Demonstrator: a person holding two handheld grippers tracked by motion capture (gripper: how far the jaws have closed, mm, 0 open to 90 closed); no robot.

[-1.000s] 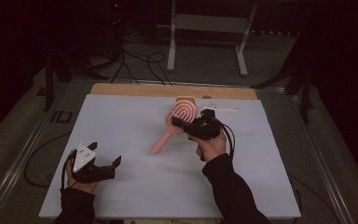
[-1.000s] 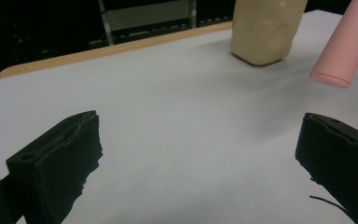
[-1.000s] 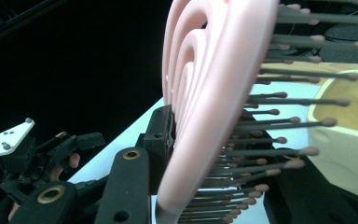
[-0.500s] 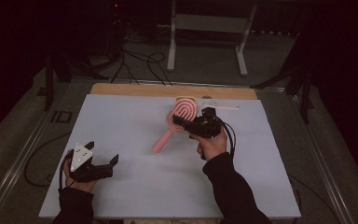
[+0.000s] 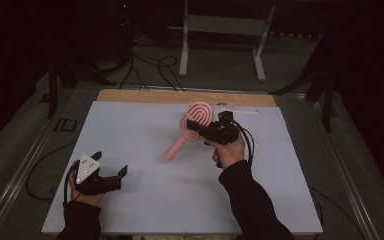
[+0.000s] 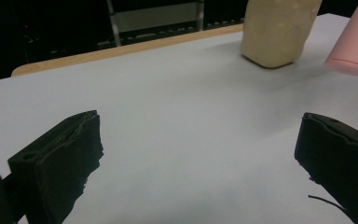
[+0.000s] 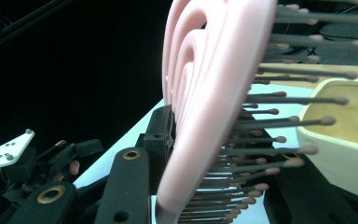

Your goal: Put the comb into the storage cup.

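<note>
**Pink hairbrush held by its head, handle hanging free**

The right gripper (image 5: 202, 129) clamps the head of the pink hairbrush (image 5: 192, 127), far and right of centre above the table (image 5: 130, 130). In the right gripper view its jaws pinch the ribbed head (image 7: 205, 107) from both sides, bristles (image 7: 265, 123) sticking out sideways. The handle (image 5: 174, 147) slants down toward the near left.

The brush looks like light, stiff plastic, smooth enough to slip. The bristles look springy, so a firmer hold would likely be on the head's solid rim or the handle. A cream container (image 6: 277, 30) stands close by. The left gripper (image 5: 111, 176) rests at the near left, jaws wide and empty.
</note>
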